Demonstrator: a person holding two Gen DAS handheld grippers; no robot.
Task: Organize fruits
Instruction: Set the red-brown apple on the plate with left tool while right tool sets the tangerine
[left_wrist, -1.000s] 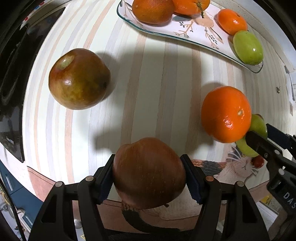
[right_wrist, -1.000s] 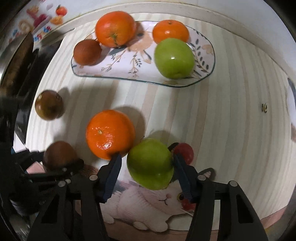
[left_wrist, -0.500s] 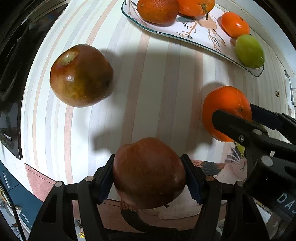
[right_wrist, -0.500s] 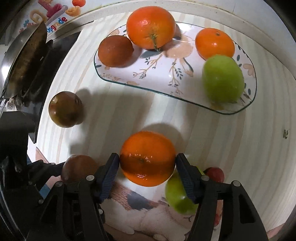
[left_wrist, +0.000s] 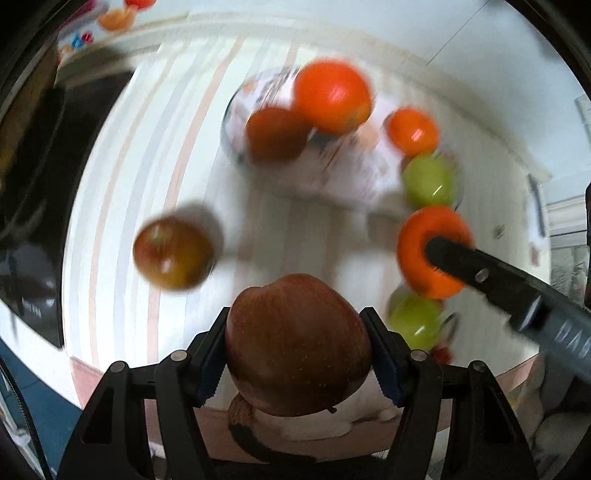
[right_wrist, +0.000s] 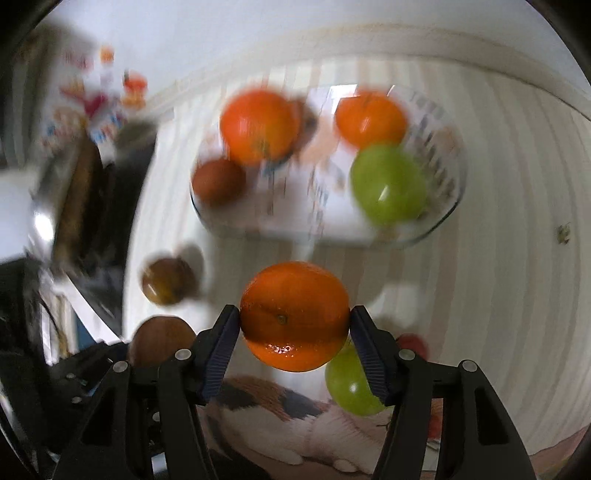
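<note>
My left gripper (left_wrist: 297, 352) is shut on a dark red apple (left_wrist: 295, 343) and holds it above the striped table. My right gripper (right_wrist: 293, 332) is shut on an orange (right_wrist: 294, 315), lifted off the table; the orange also shows in the left wrist view (left_wrist: 417, 258). The glass plate (right_wrist: 448, 210) further back holds two oranges (right_wrist: 258, 125), a green apple (right_wrist: 388, 182) and a brown fruit (right_wrist: 218, 181). A second red-green apple (left_wrist: 171, 253) lies on the table at the left. A green apple (right_wrist: 349, 384) lies near the table's front edge. Both views are blurred.
A small red fruit (right_wrist: 413, 343) lies beside the near green apple. A cat-print cloth (right_wrist: 295, 417) covers the front edge. Dark appliances (left_wrist: 26, 206) stand at the left. A colourful box (right_wrist: 96, 103) stands at the back left. A white wall (right_wrist: 295, 29) runs behind the table.
Both grippers have risen and pulled back, so the plate now sits lower in view. The right gripper has closed on the orange and lifted it off the table. The left still holds its apple.
</note>
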